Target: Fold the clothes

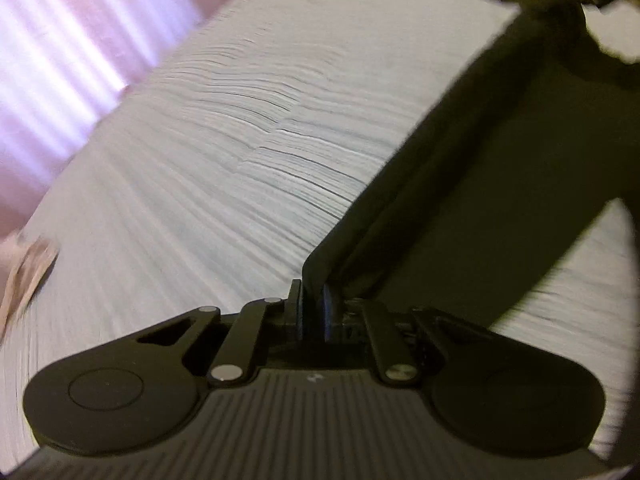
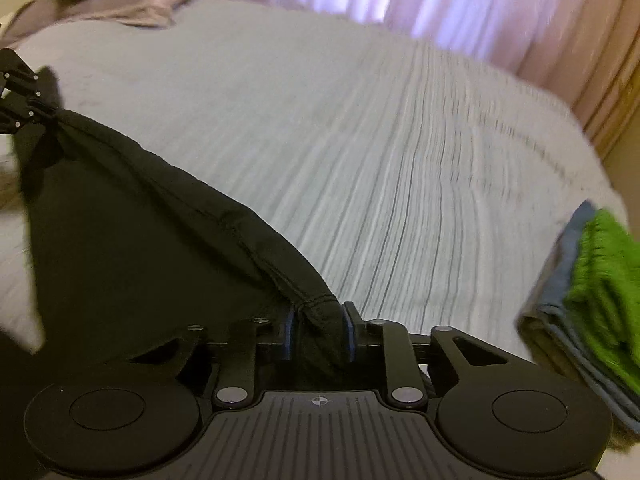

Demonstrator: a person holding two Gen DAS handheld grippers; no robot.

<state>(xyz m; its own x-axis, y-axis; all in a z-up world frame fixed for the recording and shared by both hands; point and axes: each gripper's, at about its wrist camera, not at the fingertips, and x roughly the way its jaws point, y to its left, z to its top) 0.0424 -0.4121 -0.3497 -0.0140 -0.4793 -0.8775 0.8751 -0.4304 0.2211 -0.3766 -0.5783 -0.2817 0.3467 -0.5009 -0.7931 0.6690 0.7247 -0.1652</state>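
There were two grippers and one garment between them; the left gripper (image 1: 314, 312) had its jaws pinched on one end of the black garment (image 1: 460, 184), and the right gripper (image 2: 318, 330) had its jaws pinched on the other end, a stitched hem bunched between the pads. In the right wrist view the left gripper (image 2: 24, 100) appeared at the far left, the cloth gathered tightly at its tip. The black garment (image 2: 132, 240) hung in the air over the bed (image 2: 360, 140), its top edge pulled taut in a straight line from one gripper to the other and the rest falling below in a dark sheet; a seam ran along that upper edge. The bed wore one pale sheet with fine grey stripes, blurred in both views. One stack of folded clothes (image 2: 596, 292) lay at the right edge of the bed, a green piece on top, a blue-grey one under it and a drab one lowest; one curtain (image 2: 460, 0), pinkish and pleated, hung behind the bed.
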